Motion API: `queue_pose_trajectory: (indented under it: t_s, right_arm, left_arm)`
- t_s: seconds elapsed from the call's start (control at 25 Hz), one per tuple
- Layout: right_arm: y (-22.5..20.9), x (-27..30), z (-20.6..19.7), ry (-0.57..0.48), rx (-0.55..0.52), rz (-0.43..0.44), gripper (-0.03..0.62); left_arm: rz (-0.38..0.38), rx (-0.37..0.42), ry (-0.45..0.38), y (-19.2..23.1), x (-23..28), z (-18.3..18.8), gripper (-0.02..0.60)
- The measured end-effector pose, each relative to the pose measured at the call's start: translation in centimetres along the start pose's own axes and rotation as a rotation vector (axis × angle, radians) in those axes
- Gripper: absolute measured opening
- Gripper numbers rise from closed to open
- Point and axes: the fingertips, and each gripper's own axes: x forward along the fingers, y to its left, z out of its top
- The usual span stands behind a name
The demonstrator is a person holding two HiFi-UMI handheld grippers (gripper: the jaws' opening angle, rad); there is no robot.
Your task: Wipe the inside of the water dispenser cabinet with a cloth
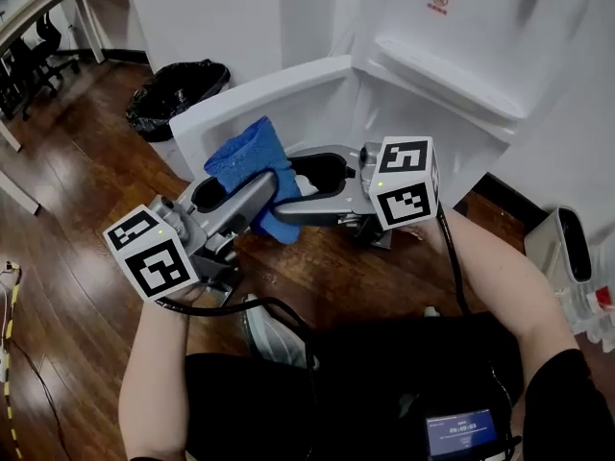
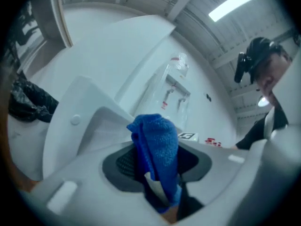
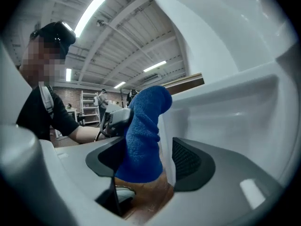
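A blue cloth (image 1: 252,157) stands bunched up in front of the white water dispenser (image 1: 452,56), by its open cabinet door (image 1: 259,92). My left gripper (image 1: 261,186) reaches up from the lower left and is shut on the cloth (image 2: 155,145), which fills the gap between its dark pads. My right gripper (image 1: 294,190) comes in from the right, level with the left one, and is open. In the right gripper view the cloth (image 3: 143,135) hangs between its jaws against the left pad, apart from the right pad (image 3: 188,161). The cabinet's inside is mostly hidden behind both grippers.
A black rubbish bag (image 1: 178,92) sits on the wooden floor (image 1: 77,161) left of the cabinet door. A white appliance (image 1: 567,248) stands at the right edge. Office chairs (image 1: 38,51) and a table are at the far left. A yellow cable (image 1: 10,305) lies on the floor.
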Motion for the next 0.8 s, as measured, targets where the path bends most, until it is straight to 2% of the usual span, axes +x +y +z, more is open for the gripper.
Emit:
queue_pose_trajectory:
  t_s: [0.12, 0.16, 0.2, 0.24, 0.32, 0.44, 0.52, 0.56, 0.68, 0.76, 0.8]
  right_arm:
    - [2.1, 0.5, 0.2, 0.000, 0.014, 0.107, 0.269]
    - [2.6, 0.6, 0.2, 0.012, 0.024, 0.133, 0.226]
    - [2.9, 0.8, -0.2, 0.035, 0.036, 0.145, 0.213]
    - [2.9, 0.9, -0.6, 0.062, 0.051, 0.144, 0.170]
    - [2.8, 1.0, -1.6, 0.103, 0.086, 0.121, 0.153]
    - [2.4, 0.6, -1.8, 0.076, 0.125, 0.062, 0.144]
    - [1.4, -0.3, -0.7, 0.014, 0.133, -0.027, 0.144]
    - [0.5, -1.1, 0.1, -0.027, 0.131, -0.105, 0.144]
    - [-3.5, -5.3, 4.8, -0.194, 0.082, -0.444, 0.146]
    - [-4.8, -7.9, 9.3, -0.298, -0.019, -0.618, 0.147]
    - [-5.2, -8.8, 11.6, -0.333, -0.085, -0.686, 0.147]
  left_arm:
    - [-0.084, 0.004, 0.058, -1.6, 0.1, -0.9, 0.170]
    - [-0.094, 0.003, 0.080, -1.8, 0.2, -1.3, 0.170]
    - [-0.093, 0.000, 0.099, -1.8, 0.2, -1.7, 0.170]
    - [-0.083, -0.003, 0.118, -1.6, 0.2, -2.2, 0.174]
    - [-0.037, 0.013, 0.153, -1.0, 0.4, -3.0, 0.192]
    - [0.081, 0.151, 0.155, -0.5, 0.2, -2.3, 0.288]
    - [0.143, 0.257, 0.107, -0.8, -0.4, -0.5, 0.302]
    - [0.169, 0.294, 0.069, -1.0, -0.9, 0.7, 0.302]
    - [0.297, 0.391, -0.083, -0.8, -3.6, 5.3, 0.301]
    - [0.420, 0.422, -0.168, 0.6, -5.8, 7.8, 0.301]
    - [0.477, 0.422, -0.184, 1.7, -6.6, 8.3, 0.301]
